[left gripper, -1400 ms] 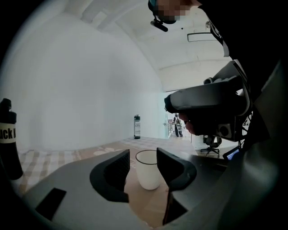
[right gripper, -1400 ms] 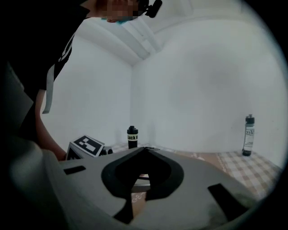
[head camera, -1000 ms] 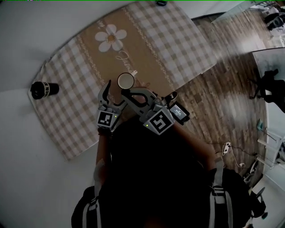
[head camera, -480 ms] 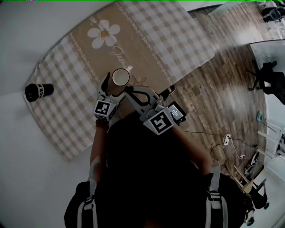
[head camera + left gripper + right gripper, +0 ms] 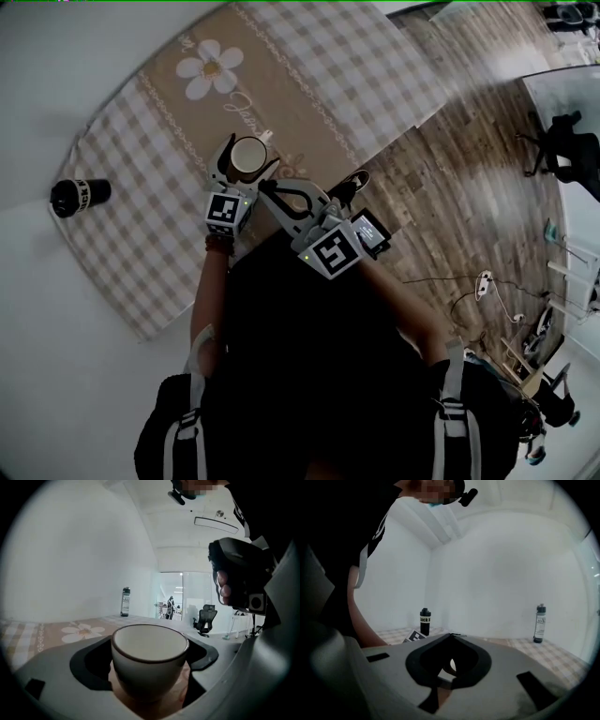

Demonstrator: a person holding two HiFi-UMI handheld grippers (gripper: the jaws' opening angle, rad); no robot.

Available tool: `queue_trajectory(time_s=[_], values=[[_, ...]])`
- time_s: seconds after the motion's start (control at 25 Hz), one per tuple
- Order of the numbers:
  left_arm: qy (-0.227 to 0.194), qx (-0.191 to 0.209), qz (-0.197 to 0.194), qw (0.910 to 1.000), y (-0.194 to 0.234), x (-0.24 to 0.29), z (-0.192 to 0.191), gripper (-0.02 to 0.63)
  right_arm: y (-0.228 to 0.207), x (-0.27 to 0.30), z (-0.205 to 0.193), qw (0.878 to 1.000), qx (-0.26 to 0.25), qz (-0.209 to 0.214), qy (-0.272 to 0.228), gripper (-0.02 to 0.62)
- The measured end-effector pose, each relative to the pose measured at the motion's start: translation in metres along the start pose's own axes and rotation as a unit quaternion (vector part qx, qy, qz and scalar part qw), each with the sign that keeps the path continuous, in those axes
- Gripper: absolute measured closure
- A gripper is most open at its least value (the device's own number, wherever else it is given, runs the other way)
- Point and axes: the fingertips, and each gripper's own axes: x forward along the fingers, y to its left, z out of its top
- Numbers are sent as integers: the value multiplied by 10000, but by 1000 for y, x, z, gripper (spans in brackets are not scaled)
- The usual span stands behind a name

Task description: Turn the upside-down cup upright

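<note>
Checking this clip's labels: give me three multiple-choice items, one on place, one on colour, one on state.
1. The cup stands: A on the floor; B between the left gripper's jaws; C beside the black bottle.
2. The cloth's printed flower is: A white; B red; C blue.
3. The cup is: A upside down; B on its side; C upright.
B: the left gripper view shows it between the jaws, which are closing. A: the petals are white. C: its mouth faces up.

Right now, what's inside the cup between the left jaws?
The cup is mouth up, showing only bare pale inside in both views. The left gripper view's near rim covers its bottom.
</note>
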Motion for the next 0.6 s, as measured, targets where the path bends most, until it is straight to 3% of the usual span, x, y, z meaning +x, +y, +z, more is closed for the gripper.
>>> queue_trajectory(time_s=[0.16, 0.6], values=[[27, 265, 73, 9996, 3, 0, -5, 149, 2, 3, -1, 10000, -29, 9, -27, 592], [6, 21, 61, 10000, 4, 12, -5, 172, 2, 0, 1, 9999, -133, 17, 8, 592]])
